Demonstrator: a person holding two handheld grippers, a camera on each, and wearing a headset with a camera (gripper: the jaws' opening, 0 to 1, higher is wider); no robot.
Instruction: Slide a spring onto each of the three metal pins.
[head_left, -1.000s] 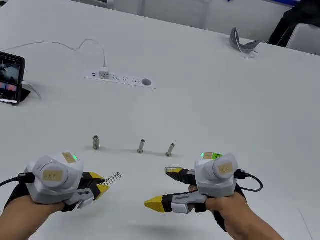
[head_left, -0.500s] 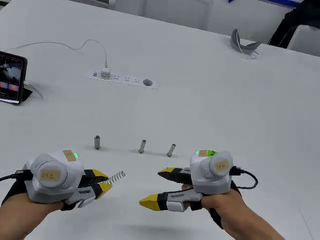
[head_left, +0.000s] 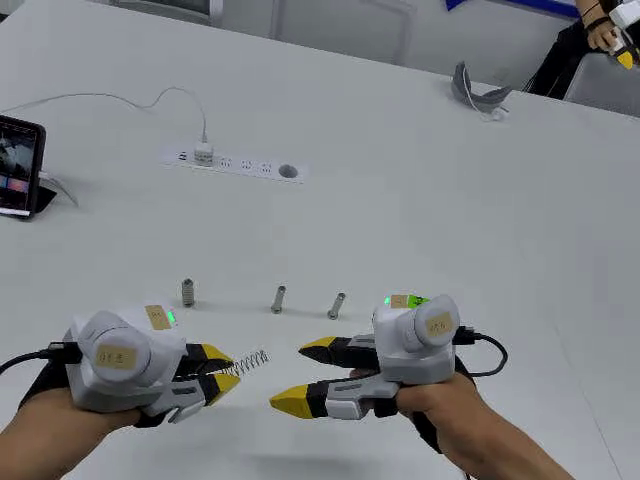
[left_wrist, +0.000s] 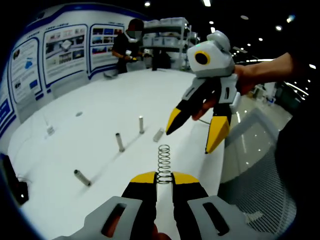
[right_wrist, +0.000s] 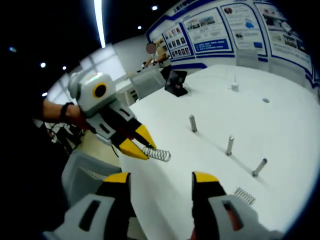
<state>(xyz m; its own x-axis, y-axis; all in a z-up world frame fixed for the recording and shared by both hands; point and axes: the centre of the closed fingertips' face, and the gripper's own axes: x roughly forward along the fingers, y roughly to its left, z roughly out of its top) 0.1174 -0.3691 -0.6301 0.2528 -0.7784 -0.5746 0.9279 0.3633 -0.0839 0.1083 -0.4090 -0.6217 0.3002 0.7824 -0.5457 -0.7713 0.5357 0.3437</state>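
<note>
Three short metal pins stand in a row on the white table: the left pin (head_left: 188, 292) carries a spring, while the middle pin (head_left: 279, 298) and the right pin (head_left: 337, 305) are bare. My left gripper (head_left: 226, 373) (left_wrist: 157, 177) is shut on one end of a spring (head_left: 251, 360) (left_wrist: 163, 160) that sticks out past its tips, above the table in front of the pins. My right gripper (head_left: 300, 376) (right_wrist: 160, 180) is open and empty, facing the spring's free end (right_wrist: 156, 154). A loose spring (right_wrist: 245, 195) lies on the table near the right pin (right_wrist: 259, 167).
A white power strip (head_left: 235, 163) with a plugged-in cable lies behind the pins. A tablet (head_left: 15, 165) stands at the left edge. A grey strap-like object (head_left: 480, 90) lies at the back right. A person (head_left: 600, 30) is at the far corner.
The left gripper has carried its spring a little to the right, and the right gripper has moved left toward it. The gap between them has narrowed.
</note>
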